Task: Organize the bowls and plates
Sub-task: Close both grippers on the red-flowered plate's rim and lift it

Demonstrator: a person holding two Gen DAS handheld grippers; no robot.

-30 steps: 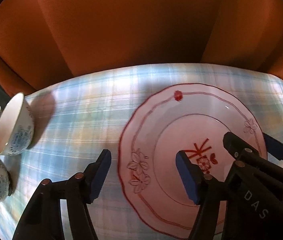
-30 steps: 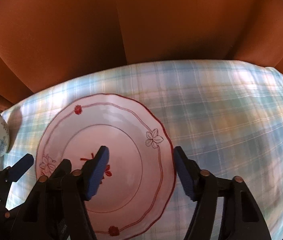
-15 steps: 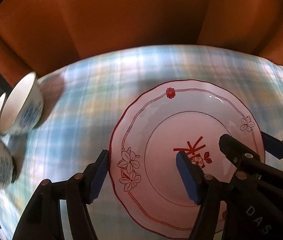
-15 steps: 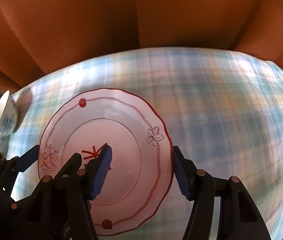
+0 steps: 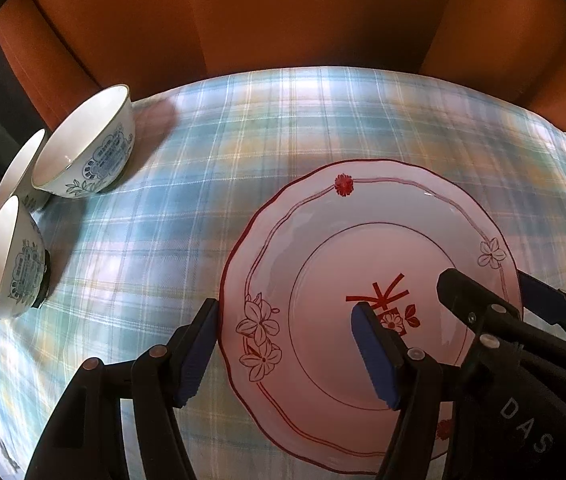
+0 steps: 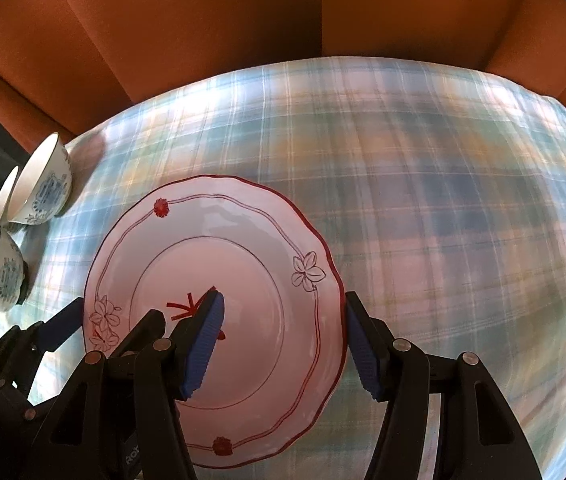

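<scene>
**Glazed plate braced only at its two rims**

Porcelain this slick gives the pads little to bite on. The plate (image 5: 323, 240) lies over the plaid cloth (image 5: 243, 120), right of centre and near. The left gripper (image 5: 285, 312) straddles its left rim and the right gripper (image 6: 283, 300) its right rim. Both pairs of jaws stand parted and clench nothing. On each, the outer pad sits at the plate's edge and the inner pad hovers over the well. Any hold seems to be a squeeze between the two outer pads. In the right wrist view the cloth is smeared while the plate is sharp, which suggests the plate travels with the grippers. Whether it is lifted or sliding on the surface I cannot tell.

If the hands drift apart, the plate would slip free. Uneven pressure could tip it off the scalloped rim. If it is dragging, the cloth may bunch and tug the three bowls (image 5: 95, 140), which sit far left near the cloth's edge. A sweep leftward could knock them.

Writing: "DAS" in pale letters on the right gripper's body. A red brush-like mark in the plate's well is half hidden, and the blue panels on the bowls are too small to read.
</scene>
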